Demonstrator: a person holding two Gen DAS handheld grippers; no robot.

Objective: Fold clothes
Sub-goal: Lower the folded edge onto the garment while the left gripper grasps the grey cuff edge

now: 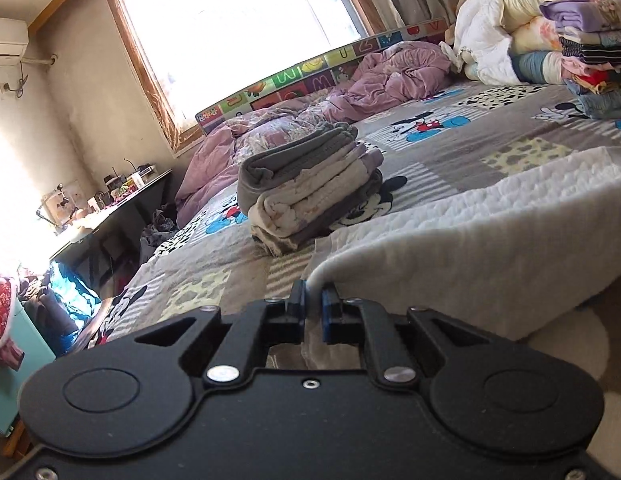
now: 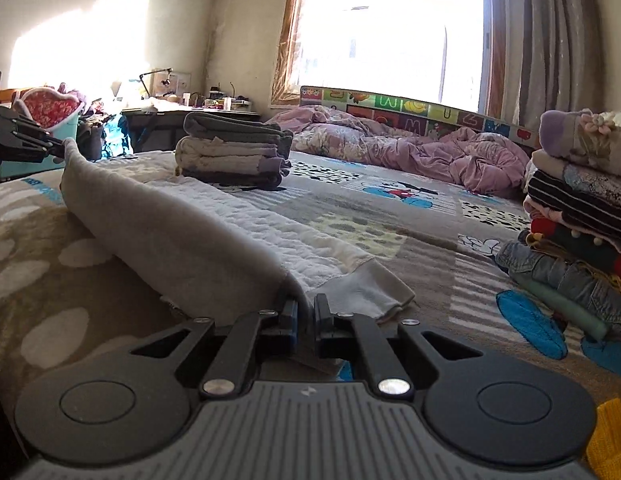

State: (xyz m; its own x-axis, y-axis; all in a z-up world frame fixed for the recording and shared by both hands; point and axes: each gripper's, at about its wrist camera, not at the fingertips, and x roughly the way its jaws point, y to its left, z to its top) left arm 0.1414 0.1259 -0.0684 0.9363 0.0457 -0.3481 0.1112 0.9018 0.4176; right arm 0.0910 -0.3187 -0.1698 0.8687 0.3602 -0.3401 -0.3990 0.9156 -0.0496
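A white quilted garment (image 1: 470,232) with a plain grey-white underside lies across the near part of the bed. In the left wrist view my left gripper (image 1: 313,300) is shut on the garment's near edge, and the cloth lifts off the bed there. In the right wrist view the same garment (image 2: 214,232) runs from left to centre with its near edge raised and rolled over. My right gripper (image 2: 306,308) is shut on that edge close to a white cuff. My left gripper (image 2: 54,148) shows at the far left, pinching the other end of the raised edge.
A folded grey and cream stack (image 1: 310,184) (image 2: 234,152) sits mid-bed beyond the garment. A tall pile of folded clothes (image 2: 578,216) (image 1: 590,60) stands at the right. A crumpled purple duvet (image 2: 410,148) lies by the window. The cartoon-print bed cover (image 2: 390,216) lies beneath all of these.
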